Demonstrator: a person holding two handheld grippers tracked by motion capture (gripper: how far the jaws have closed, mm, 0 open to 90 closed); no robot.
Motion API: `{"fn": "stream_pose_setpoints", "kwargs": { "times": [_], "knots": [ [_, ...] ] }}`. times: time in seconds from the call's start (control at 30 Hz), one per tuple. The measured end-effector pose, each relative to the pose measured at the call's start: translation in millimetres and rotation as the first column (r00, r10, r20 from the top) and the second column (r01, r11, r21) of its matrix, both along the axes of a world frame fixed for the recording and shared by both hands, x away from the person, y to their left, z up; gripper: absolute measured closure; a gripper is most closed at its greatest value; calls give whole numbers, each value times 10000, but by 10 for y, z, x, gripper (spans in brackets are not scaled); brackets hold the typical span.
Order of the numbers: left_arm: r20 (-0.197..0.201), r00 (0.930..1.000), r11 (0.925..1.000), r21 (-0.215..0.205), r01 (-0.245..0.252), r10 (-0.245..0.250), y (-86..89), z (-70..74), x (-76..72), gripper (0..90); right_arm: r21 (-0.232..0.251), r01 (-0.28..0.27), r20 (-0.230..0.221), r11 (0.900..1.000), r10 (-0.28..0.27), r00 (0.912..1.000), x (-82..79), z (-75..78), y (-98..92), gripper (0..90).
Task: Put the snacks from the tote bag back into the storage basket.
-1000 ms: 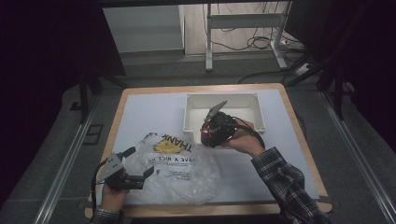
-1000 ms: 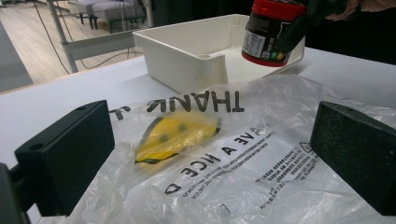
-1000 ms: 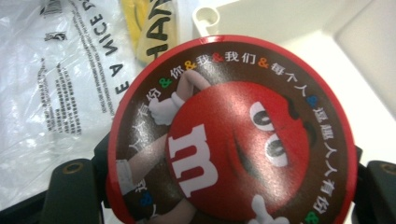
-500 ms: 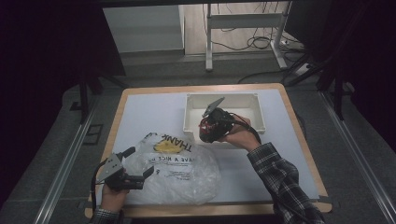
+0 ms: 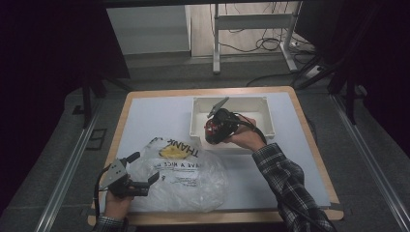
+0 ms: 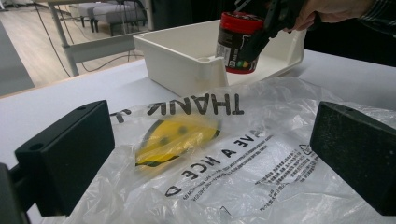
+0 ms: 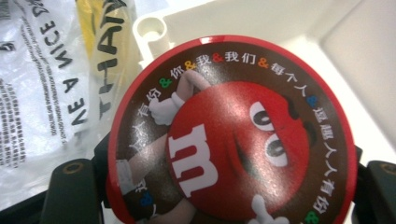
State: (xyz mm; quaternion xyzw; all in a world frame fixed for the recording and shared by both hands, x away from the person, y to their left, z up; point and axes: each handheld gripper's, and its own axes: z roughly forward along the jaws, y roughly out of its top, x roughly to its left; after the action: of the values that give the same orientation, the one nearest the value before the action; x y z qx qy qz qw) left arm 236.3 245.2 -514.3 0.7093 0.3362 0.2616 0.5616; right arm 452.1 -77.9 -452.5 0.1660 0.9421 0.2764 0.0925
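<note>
Seen from above: the right tool [image 5: 214, 129] grips a red-lidded candy tub [image 5: 212, 133] at the near-left corner of a white bin [image 5: 256, 104] on the tabletop [image 5: 150, 116]. The left tool [image 5: 140, 171], jaws spread and holding nothing, rests at the near-left edge of a clear plastic bag [image 5: 188, 176] printed with a yellow smiley and "THANK".

From the left tool's camera: its two black jaws stand wide apart with the crumpled bag [image 6: 224, 154] lying between and beyond them, not pinched. Farther off, the tub [image 6: 236, 42] hangs upright over the bin's [image 6: 182, 58] corner, clamped by the other tool at its side.

From the right tool's camera: the tub's round lid [image 7: 233, 135], showing a red candy character, sits between the jaws, which press on its flanks. The bin's [image 7: 299, 28] rim and floor lie behind it; the bag [image 7: 42, 70] lies to the left.

The work appears to be carrying the tub from bin to bag. Doing it well likely means lifting clear of the bin's rim before swinging across, keeping the tub level so it does not slip from the side grip, and having the left tool pinch and raise one layer of the bag's mouth first, since the film lies flat and slack.
</note>
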Motion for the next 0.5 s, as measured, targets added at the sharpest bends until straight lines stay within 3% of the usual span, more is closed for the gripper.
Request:
{"fn": "stream_pose_setpoints", "kwargs": {
  "times": [0.5],
  "knots": [
    [15,10000,10000,12,-4,4,-2,1,-1,0,32,41,-10,10000,-41,10000,113,-55,27,259]
  ]
}}
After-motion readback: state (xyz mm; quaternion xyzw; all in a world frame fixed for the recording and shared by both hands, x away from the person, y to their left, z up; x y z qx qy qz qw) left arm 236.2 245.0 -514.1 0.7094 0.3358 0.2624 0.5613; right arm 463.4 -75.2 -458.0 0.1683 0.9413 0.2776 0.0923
